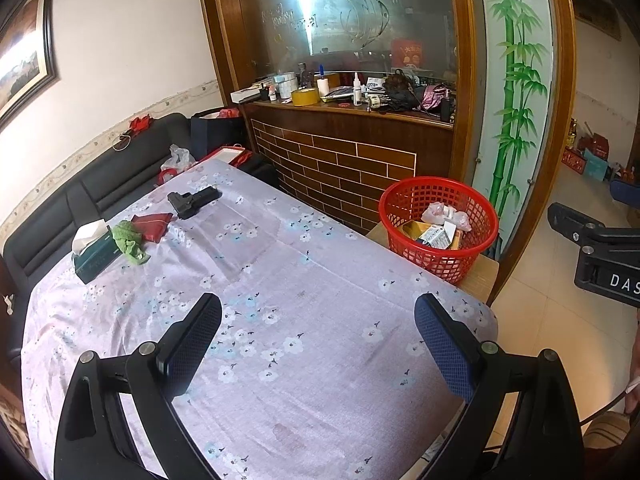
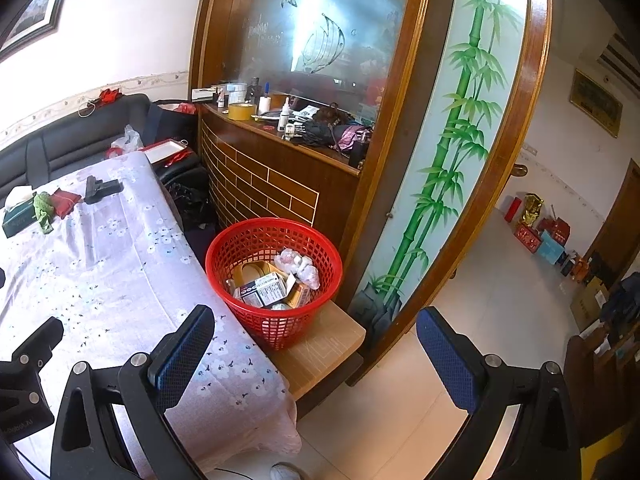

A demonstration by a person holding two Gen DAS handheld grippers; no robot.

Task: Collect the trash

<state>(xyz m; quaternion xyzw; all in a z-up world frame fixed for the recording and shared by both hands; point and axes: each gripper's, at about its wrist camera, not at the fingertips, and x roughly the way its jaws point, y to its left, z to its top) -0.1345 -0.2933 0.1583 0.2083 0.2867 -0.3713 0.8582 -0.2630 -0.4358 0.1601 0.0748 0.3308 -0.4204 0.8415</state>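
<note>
The red basket [image 2: 274,280] stands on a low wooden stool just beside the table [image 1: 280,320], within easy drop reach, already holding boxes and wrappers. Left gripper [image 1: 318,344] and right gripper [image 2: 316,354] hover empty, fingers spread

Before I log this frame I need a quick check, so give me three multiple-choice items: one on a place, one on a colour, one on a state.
1. Where does the red plastic mesh basket stand?
A. on the floral cloth
B. on a low wooden stool beside the table
C. on the dark sofa

2. What colour is the crumpled rag by the tissue box?
A. green
B. yellow
C. white

3. How are both grippers?
A. both shut on trash
B. one holds a box
C. both open and empty

Key: 1 B, wooden stool shows under it. 2 A, plainly green. 3 C, left gripper and right gripper are spread with nothing between.
</note>
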